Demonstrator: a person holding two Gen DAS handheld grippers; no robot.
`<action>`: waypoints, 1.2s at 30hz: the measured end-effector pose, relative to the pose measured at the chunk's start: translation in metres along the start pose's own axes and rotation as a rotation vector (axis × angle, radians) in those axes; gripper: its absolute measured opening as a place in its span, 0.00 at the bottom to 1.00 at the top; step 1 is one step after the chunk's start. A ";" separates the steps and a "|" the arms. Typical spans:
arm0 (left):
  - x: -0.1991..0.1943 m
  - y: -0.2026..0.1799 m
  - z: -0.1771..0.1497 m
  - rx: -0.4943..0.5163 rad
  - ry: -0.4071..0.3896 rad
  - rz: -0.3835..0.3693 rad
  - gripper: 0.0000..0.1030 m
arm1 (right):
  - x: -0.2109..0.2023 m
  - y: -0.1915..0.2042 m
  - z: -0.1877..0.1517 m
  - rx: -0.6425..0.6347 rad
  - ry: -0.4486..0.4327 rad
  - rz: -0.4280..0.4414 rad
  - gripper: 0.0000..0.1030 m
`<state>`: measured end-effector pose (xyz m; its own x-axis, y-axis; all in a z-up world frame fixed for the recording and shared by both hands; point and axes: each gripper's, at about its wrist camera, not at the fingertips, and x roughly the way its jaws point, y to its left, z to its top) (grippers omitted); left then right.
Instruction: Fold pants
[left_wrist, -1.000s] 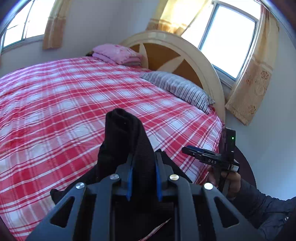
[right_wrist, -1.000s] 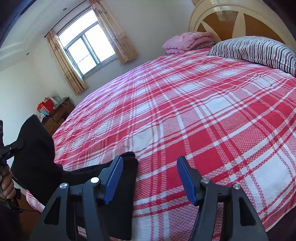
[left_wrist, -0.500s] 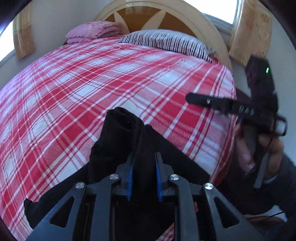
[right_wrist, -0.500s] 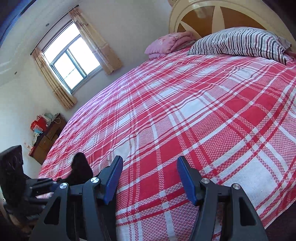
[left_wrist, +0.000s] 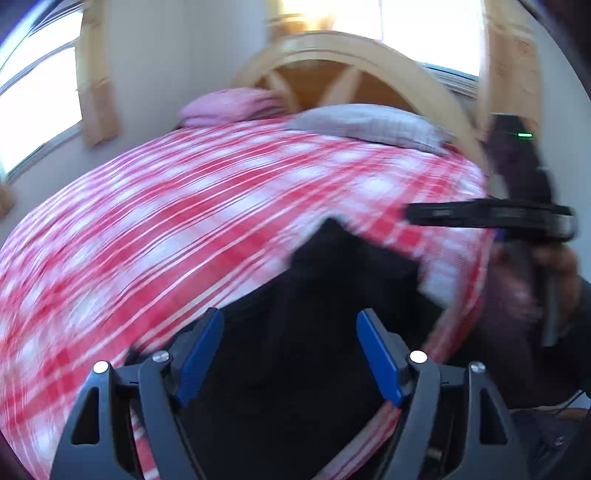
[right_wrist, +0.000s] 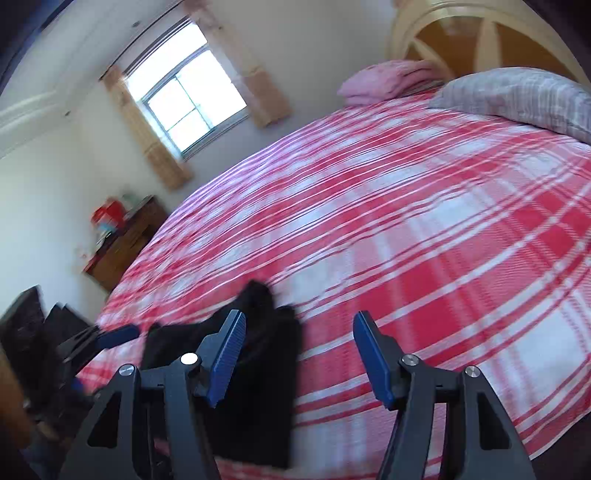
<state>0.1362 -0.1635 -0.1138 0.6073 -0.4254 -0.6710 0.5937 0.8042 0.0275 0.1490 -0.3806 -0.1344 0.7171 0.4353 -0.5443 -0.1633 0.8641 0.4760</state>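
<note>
1. Left wrist view: the left hand-held gripper with black arms and blue finger pads (left_wrist: 290, 350) fills the bottom of the frame, its jaws spread wide and holding nothing. The black fabric pants (left_wrist: 332, 295) lie straight ahead of it and under it, a dark heap running from the bottom centre up to a peak at mid-frame, on the near edge of the bed with the red-and-white plaid cover (left_wrist: 147, 221). The whole frame is motion-blurred, so creases and the waistband cannot be made out.
2. In the same view, the right hand-held gripper (left_wrist: 491, 218) appears at the right edge, held level above the bed's corner; whether it is spread or closed cannot be told from here.
3. Right wrist view: the right gripper sits at the bottom, jaws wide and empty. The pants lie at lower left, behind and beside its left finger, with plain cover between the pads.
4. Key relation, as I judge it: the pants lie dead ahead of the left gripper but off to the left of the right one, their long axis seemingly running from the bed edge inward, so the left hand is nearer for a regrasp.
</note>
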 end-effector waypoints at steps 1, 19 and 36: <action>-0.002 0.007 -0.007 -0.020 0.001 0.027 0.75 | 0.000 0.011 -0.002 -0.026 0.010 0.013 0.61; 0.023 0.093 -0.086 -0.416 0.098 0.043 0.97 | 0.005 0.024 -0.048 -0.230 0.223 -0.202 0.21; 0.040 0.120 -0.055 -0.348 0.032 0.254 0.97 | -0.007 0.081 -0.012 -0.320 -0.012 -0.077 0.49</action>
<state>0.2023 -0.0607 -0.1780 0.6916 -0.1868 -0.6977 0.2105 0.9762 -0.0527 0.1233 -0.3106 -0.1002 0.7436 0.3638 -0.5610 -0.3112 0.9309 0.1912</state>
